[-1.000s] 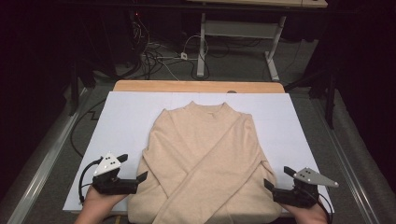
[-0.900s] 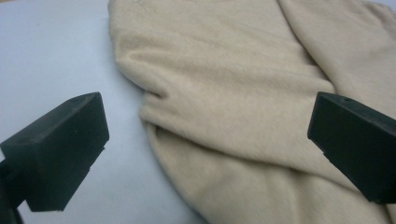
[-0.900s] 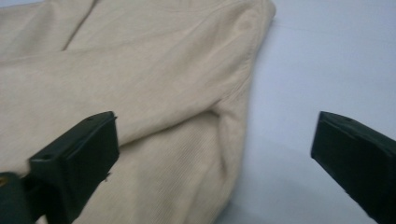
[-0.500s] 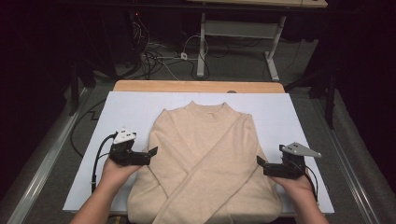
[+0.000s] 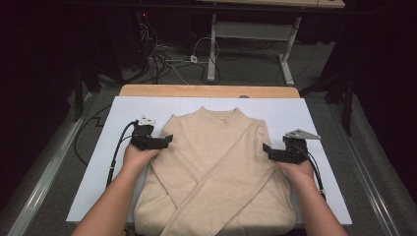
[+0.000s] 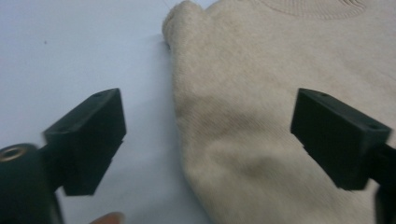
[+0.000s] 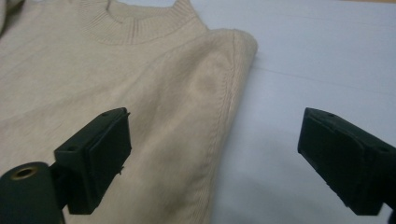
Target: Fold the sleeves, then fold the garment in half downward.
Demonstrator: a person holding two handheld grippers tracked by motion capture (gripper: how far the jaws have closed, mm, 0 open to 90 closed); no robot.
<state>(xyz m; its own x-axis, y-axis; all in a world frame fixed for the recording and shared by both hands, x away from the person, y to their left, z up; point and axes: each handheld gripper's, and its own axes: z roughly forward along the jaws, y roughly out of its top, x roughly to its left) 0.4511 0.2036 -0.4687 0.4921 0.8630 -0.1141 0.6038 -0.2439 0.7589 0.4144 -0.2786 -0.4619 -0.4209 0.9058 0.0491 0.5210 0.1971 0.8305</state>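
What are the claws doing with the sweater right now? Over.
Left claw and right claw open, jaws just closing a little, nothing gripped. Beige sweater flat on white sheet, sleeves crossed. Nothing in the way.

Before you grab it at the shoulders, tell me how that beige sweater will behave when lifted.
The sweater is soft ribbed knit lying flat with its sleeves crossed, so it will probably droop and the sleeves fall open. The knit looks grippy rather than slippery. Both the left gripper and right gripper stand open at its edges.
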